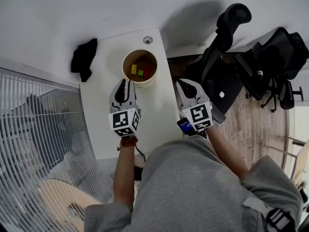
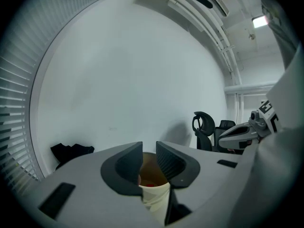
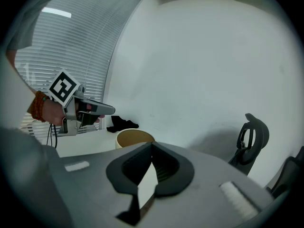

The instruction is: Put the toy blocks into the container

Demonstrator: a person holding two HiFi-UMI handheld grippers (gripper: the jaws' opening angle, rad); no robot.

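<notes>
**Blocks in the tub, both tongs just short of it**

The round container (image 1: 140, 82) stands on the white surface (image 1: 104, 129) a little above the middle of the head view. Its inside is brown and its outer wall is pale. Three toy blocks lie on its floor: a yellow block (image 1: 133, 69) at the left, a green block (image 1: 140, 73) beside it, and a red block (image 1: 146, 74) at the right.

The left tongs (image 1: 125, 85) sit directly below the container in that frame, with the tips at its near rim and pointing into it. In the left gripper view the two dark pads stand a narrow gap apart with nothing between them. Through the gap show the container's pale wall, its brown inside and a spot of red at the bottom.

The right tongs (image 1: 182, 86) are right of the container and clear of it, near the right edge of the surface. In the right gripper view the pads meet at their tips and hold nothing. There the container appears left of centre, just above the left pad.

A black cloth (image 1: 84, 57) lies at the upper left edge of the surface, well apart from the container. A small round cap (image 1: 147, 40) is set into the surface above the container. Black office chairs (image 1: 227, 28) fill the upper right of the head view, and white blinds (image 1: 38, 124) run down its left side.
</notes>
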